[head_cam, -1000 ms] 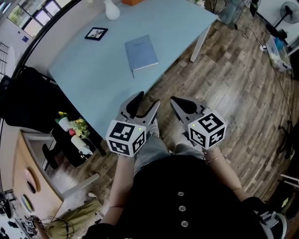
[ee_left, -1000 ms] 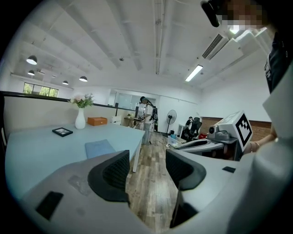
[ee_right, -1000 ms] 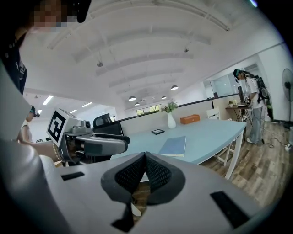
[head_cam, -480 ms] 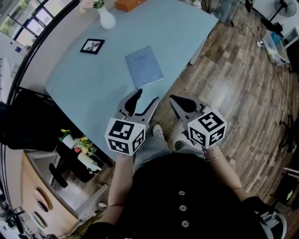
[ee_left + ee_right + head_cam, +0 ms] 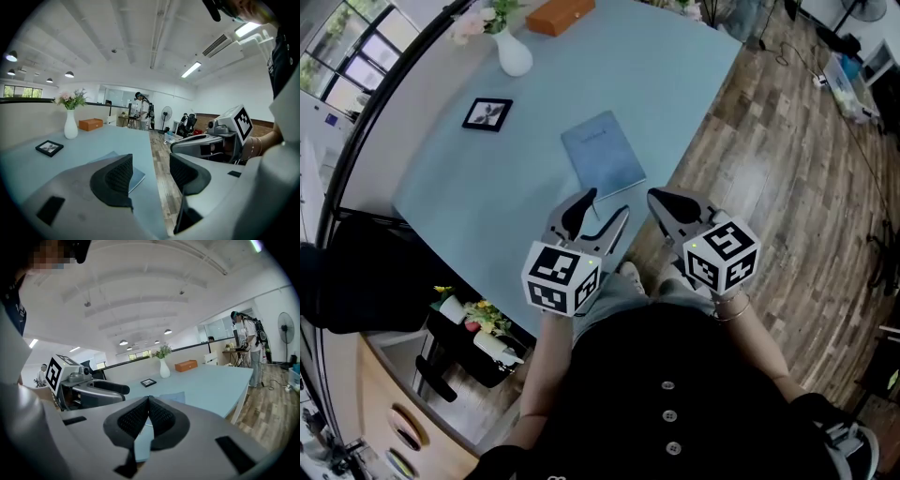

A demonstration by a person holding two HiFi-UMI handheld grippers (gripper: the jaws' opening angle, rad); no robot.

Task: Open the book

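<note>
- Head view: the book [image 5: 603, 155] lies shut and flat on the blue desk [image 5: 675, 84], close to the desk's near edge.
- The left claw [image 5: 605, 204] hovers at that edge just short of the book's near corner, its jaws spread apart with nothing between them.
- The right claw [image 5: 661, 199] sits beside the left one over the wooden floor [image 5: 787, 159], past the desk's edge, with its jaws drawn together.
- Farther back on the desk stand a white vase [image 5: 514, 58] with flowers, a small picture frame [image 5: 487, 113] and an orange box [image 5: 561, 16], all well apart from the book.
- Left gripper view: the left claw [image 5: 151, 173] has a clear gap between its two dark pads, and nothing is held there.
- The book [image 5: 138, 177] shows low on the desk beyond the left-hand pad, untouched.
- The right claw [image 5: 180, 146] reaches in from the right side, while the vase [image 5: 71, 125], the frame [image 5: 49, 147] and the box [image 5: 90, 124] stand at the left.
- Right gripper view: the right claw [image 5: 149, 416] has its ribbed pads pressed against each other, empty.
- The book [image 5: 176, 398] lies on the desk beyond the pads, apart from them.
- The left claw [image 5: 119, 392] shows at the left.
- The vase [image 5: 164, 367], frame [image 5: 148, 382] and box [image 5: 186, 365] line the far side, and a person [image 5: 253, 350] stands at the right near a fan [image 5: 286, 333].
</note>
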